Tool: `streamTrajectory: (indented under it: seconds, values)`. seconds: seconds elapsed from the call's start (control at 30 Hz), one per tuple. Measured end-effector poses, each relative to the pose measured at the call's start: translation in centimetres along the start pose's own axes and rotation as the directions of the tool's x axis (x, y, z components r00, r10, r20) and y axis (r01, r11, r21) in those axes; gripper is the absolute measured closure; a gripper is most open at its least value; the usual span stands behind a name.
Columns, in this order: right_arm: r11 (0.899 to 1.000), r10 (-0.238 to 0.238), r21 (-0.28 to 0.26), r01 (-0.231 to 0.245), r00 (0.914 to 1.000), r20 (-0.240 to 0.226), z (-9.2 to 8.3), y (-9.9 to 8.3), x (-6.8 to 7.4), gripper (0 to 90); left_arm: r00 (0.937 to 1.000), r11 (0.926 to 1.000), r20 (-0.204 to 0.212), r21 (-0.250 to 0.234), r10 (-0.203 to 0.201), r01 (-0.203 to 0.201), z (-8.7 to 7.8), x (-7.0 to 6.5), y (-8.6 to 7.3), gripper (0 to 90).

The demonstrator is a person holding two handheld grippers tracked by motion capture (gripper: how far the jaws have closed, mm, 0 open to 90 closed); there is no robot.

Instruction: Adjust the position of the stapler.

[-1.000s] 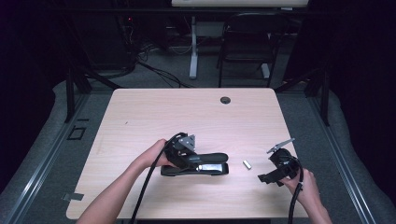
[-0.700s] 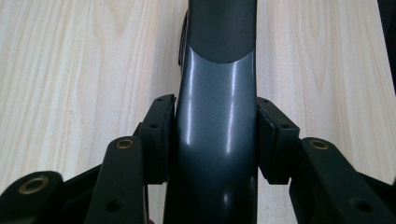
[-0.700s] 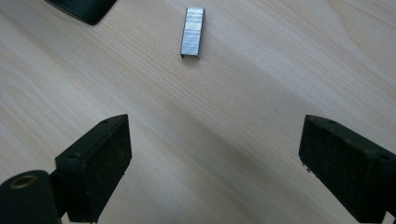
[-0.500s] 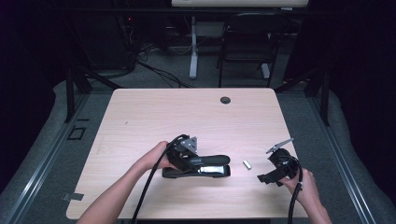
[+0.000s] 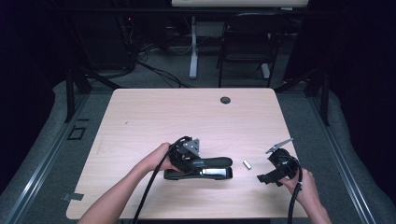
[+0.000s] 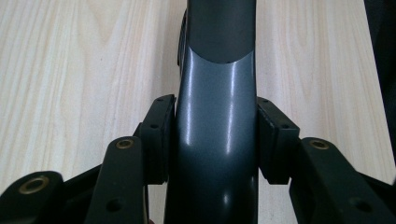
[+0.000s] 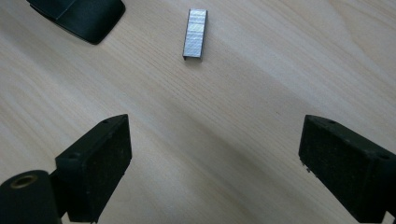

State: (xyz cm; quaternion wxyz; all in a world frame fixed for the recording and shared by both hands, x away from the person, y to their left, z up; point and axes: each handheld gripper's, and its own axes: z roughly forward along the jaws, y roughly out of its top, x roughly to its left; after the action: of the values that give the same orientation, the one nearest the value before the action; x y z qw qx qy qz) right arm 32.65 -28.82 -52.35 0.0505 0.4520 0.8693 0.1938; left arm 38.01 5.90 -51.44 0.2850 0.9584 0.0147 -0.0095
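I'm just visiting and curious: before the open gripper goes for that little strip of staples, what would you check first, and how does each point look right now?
1. Right gripper jaws open wide: ok.
2. Staple strip lies flat on the table, nothing touching it: ok.
3. Strip lies ahead of the jaws, not yet between them: not ok.
4. Left gripper shut on the stapler: ok.
5. Stapler open for loading: cannot tell.

We saw the counter (image 5: 187,116) evenly lit from above against dark surroundings, the high view soft and slightly grainy. Glare streaked the glossy stapler arm (image 6: 217,116) in the left gripper view; the staple strip (image 7: 194,33) appeared sharp, casting faint shadow.
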Motion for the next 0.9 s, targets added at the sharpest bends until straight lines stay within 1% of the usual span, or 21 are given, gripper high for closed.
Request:
streamTrajectory:
  seconds: [0.3, 0.33, 0.37, 0.4, 0.53, 0.57, 0.63, 0.67, 0.73, 0.9]
  values:
    - [1.0, 0.005, -0.007, -0.005, 0.9999, -0.01, 0.04, -0.02, 0.01, 9.1, 1.0, 1.0, 0.0, 0.003, -0.006, 0.006, 0.12, -0.11, 0.08, 54.2]
    - [1.0, 0.004, -0.006, -0.004, 1.0, -0.002, 0.04, -0.02, 0.02, 9.1, 1.0, 1.0, 0.001, 0.002, -0.006, 0.006, 0.13, -0.11, 0.08, 54.2]
    - [1.0, -0.001, -0.001, 0.001, 1.0, -0.002, 0.01, 0.0, 0.0, 9.2, 1.0, 1.0, 0.001, 0.002, -0.008, 0.008, 0.14, -0.12, 0.08, 54.2]
    - [1.0, 0.007, -0.012, -0.007, 0.9999, -0.008, 0.05, -0.02, 0.07, 9.2, 1.0, 1.0, 0.001, 0.002, -0.008, 0.008, 0.14, -0.13, 0.09, 54.2]
    - [1.0, 0.008, -0.01, -0.008, 1.0, -0.001, 0.12, 0.04, 0.07, 9.2, 1.0, 1.0, 0.0, -0.002, -0.008, 0.008, 0.17, -0.17, 0.07, 54.2]
    - [1.0, -0.008, 0.011, 0.008, 0.9999, 0.007, 0.0, 0.12, -0.02, 9.2, 0.9999, 0.9999, -0.001, -0.004, -0.01, 0.01, 0.16, -0.18, 0.05, 54.1]
    - [1.0, -0.013, 0.006, 0.013, 0.9999, 0.01, 0.05, 0.18, 0.0, 9.2, 0.9999, 0.9999, 0.0, -0.009, -0.012, 0.012, 0.13, -0.19, 0.0, 54.2]
    - [1.0, 0.001, -0.006, -0.002, 1.0, -0.003, 0.15, 0.2, 0.12, 9.2, 0.9999, 0.9999, -0.001, -0.01, -0.011, 0.011, 0.11, -0.19, -0.01, 54.1]
    - [1.0, -0.005, -0.001, 0.005, 0.9999, -0.011, 0.19, 0.28, 0.12, 9.3, 0.9999, 0.9999, -0.003, -0.01, -0.011, 0.011, 0.1, -0.21, -0.01, 54.2]
    - [1.0, -0.008, -0.002, 0.008, 1.0, -0.003, 0.14, 0.24, 0.14, 9.3, 0.9999, 0.9999, -0.001, -0.007, -0.01, 0.01, 0.09, -0.18, 0.02, 54.2]
